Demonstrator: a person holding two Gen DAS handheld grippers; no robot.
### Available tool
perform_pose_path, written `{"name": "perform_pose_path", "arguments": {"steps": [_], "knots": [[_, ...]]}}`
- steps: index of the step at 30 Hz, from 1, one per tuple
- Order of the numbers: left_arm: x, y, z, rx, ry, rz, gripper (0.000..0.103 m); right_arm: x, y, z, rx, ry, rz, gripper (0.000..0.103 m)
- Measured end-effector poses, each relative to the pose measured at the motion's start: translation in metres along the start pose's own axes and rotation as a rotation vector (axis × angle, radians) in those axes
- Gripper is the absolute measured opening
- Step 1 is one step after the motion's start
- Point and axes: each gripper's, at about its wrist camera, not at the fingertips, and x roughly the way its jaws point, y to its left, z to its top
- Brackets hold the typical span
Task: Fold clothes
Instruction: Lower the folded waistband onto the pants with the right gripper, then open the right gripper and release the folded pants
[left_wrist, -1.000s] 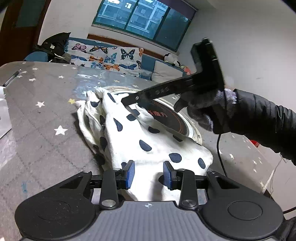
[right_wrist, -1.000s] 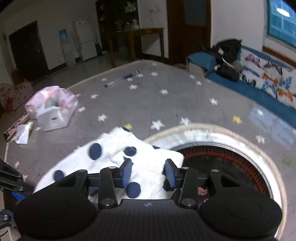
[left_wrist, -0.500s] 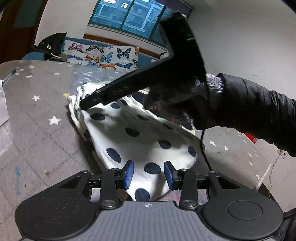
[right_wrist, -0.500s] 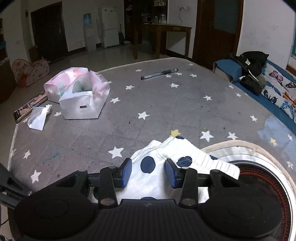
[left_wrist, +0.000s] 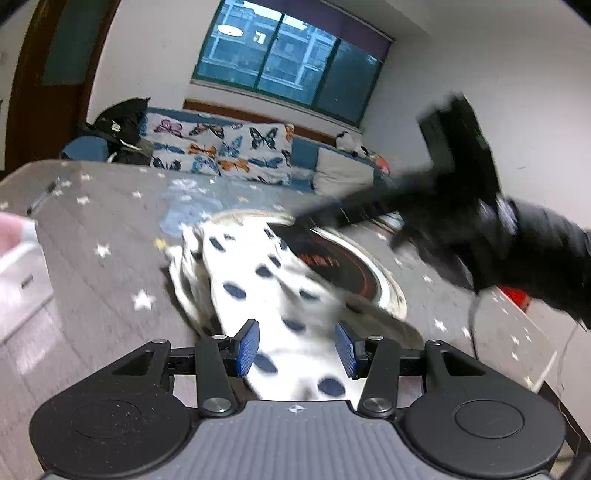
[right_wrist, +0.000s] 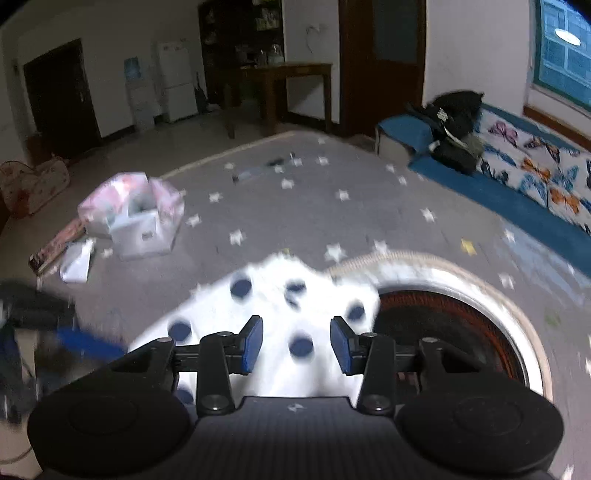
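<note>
Spotted cloth (left_wrist: 258, 280) lies bunched on counter (left_wrist: 92, 288), partly over round heater (left_wrist: 347, 266). Left gripper (left_wrist: 295, 347) jaws, just widened, part open, grip nothing; right gripper (right_wrist: 295, 345) same, above cloth. Risk: cloth snagging heater rim, fold slipping.

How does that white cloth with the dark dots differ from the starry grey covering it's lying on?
The polka-dot garment is white with dark blue round dots; the grey table cover carries small pale stars. The garment is rumpled and bunched, with one edge draped over the round heater, whereas the cover lies flat. The garment takes up only a patch, while the cover spans the whole tabletop. Both are patterned fabric.
</note>
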Motion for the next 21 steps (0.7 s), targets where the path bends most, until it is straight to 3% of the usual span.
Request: {"name": "perform_pose_path", "arguments": {"steps": [5, 11, 17, 21], "knots": [[0.027, -0.004, 0.022, 0.000, -0.010, 0.001, 0.046, -0.006, 0.005, -0.028, 0.012, 0.017, 0.017, 0.033], [0.067, 0.012, 0.026, -0.041, 0.058, 0.064, 0.037, -0.008, 0.016, -0.055, 0.016, 0.020, 0.027, 0.032], [0.073, 0.027, 0.018, -0.077, 0.088, 0.090, 0.036, -0.016, 0.002, -0.080, 0.058, 0.045, -0.002, 0.032], [0.071, 0.027, 0.018, -0.073, 0.085, 0.090, 0.036, -0.025, -0.009, -0.077, 0.087, 0.021, -0.023, 0.032]]}}
